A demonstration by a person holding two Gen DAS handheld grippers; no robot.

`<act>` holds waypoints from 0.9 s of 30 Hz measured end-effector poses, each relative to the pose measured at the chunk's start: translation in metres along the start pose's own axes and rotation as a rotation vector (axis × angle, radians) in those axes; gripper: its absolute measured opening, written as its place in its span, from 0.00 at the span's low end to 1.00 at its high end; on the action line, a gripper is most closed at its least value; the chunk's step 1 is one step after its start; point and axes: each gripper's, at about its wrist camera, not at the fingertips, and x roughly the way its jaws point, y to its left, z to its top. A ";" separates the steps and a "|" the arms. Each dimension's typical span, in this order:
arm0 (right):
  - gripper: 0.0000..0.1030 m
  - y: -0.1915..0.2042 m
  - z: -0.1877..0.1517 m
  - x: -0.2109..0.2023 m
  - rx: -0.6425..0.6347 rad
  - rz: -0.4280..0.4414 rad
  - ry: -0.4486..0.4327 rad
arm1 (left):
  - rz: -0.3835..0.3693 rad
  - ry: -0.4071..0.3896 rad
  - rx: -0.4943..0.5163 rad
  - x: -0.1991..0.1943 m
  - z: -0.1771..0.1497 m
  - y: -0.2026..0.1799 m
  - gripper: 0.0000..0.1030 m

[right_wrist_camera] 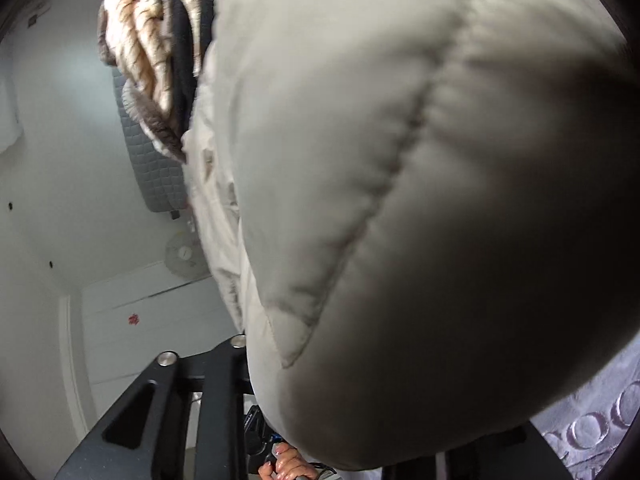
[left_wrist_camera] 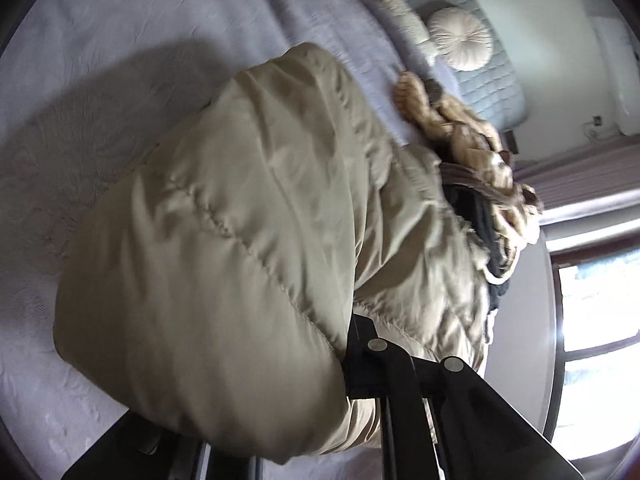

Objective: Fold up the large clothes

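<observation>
On bed (left_wrist_camera: 100,40): one beige puffer jacket (left_wrist_camera: 240,220), two grippers clamped.

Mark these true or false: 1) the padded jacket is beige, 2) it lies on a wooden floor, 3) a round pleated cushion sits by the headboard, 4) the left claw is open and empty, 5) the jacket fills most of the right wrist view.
1) True: beige quilted puffer jacket.
2) False: it is over a pale lilac bedspread.
3) True: round cream pleated cushion.
4) False: left claw is shut on the jacket.
5) True.
</observation>
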 end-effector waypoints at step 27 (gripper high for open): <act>0.56 -0.060 -0.134 -0.079 0.017 -0.211 0.085 | 0.168 0.333 0.145 -0.097 -0.115 0.065 0.41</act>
